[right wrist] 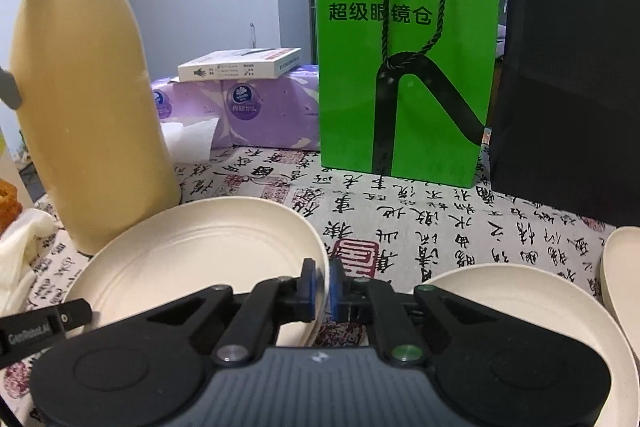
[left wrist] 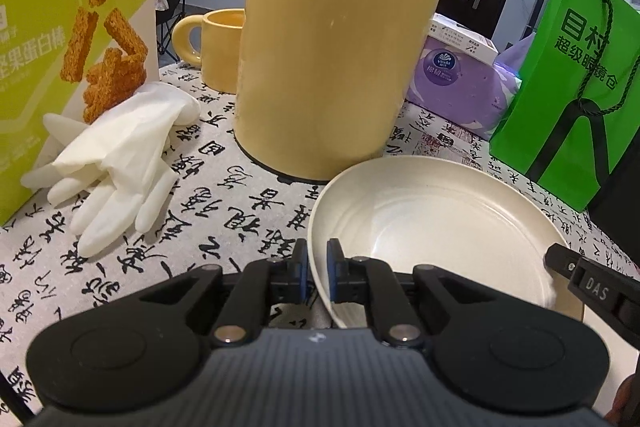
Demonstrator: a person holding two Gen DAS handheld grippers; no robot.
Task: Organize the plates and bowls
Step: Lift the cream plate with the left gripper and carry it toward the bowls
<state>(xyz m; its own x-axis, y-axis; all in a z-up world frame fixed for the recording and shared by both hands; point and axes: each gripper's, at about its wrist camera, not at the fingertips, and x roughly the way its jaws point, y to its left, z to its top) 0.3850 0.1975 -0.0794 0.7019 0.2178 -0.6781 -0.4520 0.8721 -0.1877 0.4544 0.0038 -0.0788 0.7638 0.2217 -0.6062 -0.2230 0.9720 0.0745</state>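
A cream plate is gripped from both sides. My left gripper is shut on its left rim. In the right wrist view my right gripper is shut on the same plate's right rim. The right gripper's body shows at the right edge of the left wrist view, and the left gripper's at the lower left of the right wrist view. A second cream plate lies on the cloth under the right gripper, and another cream dish shows at the far right edge.
A tall yellow jug stands just behind the plate, with a yellow mug, white gloves and a green snack box to its left. A green paper bag, purple tissue packs and a black box stand behind.
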